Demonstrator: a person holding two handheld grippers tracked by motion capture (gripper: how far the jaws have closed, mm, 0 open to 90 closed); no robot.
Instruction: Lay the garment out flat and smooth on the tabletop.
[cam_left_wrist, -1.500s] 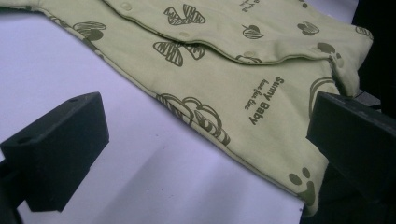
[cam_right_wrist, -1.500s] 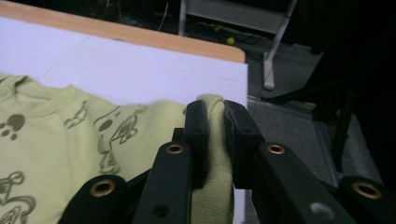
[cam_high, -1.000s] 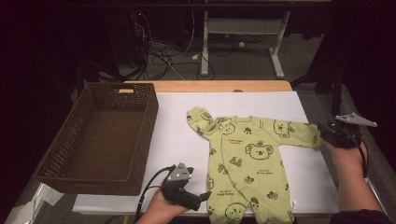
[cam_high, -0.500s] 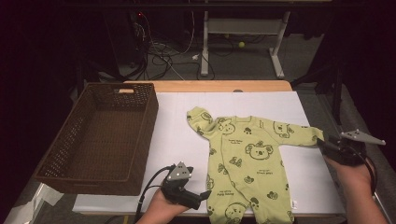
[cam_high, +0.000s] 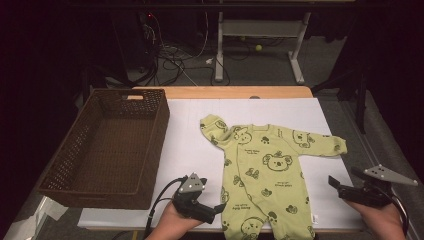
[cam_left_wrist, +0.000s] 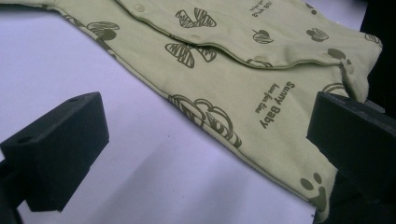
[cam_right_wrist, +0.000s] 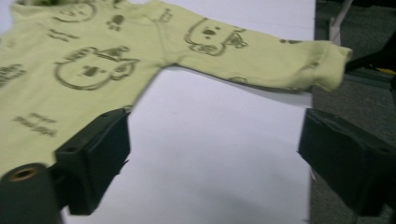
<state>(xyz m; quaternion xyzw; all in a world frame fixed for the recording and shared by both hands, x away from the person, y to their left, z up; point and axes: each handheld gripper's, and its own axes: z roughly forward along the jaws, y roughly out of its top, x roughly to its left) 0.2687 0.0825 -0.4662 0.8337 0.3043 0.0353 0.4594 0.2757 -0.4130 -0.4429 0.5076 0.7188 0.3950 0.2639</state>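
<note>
A light green baby onesie (cam_high: 270, 170) printed with koalas lies flat and face up on the white table cover (cam_high: 190, 150). Its right sleeve (cam_high: 320, 142) is stretched out toward the table's right edge. My left gripper (cam_high: 220, 207) lies at the near edge pointing at the onesie's lower left side. It is open, and the hem (cam_left_wrist: 243, 70) lies on the cover ahead of its wide jaws. My right gripper (cam_high: 334, 182) is near the table's front right corner and points left. It is open, its jaws have just been opening, and only bare cover lies between them, with the sleeve (cam_right_wrist: 280, 65) ahead.
A brown wicker basket (cam_high: 95, 197) with nothing in it stands on the left part of the table. Behind the table are a wooden edge strip (cam_high: 220, 92), floor cables and a metal stand (cam_high: 220, 55). The floor drops off just right of the cover.
My right gripper has drawn back from the sleeve cuff toward the near right corner, and its jaws now stand wider. The sleeve stays flat on the table. The left gripper has not moved.
</note>
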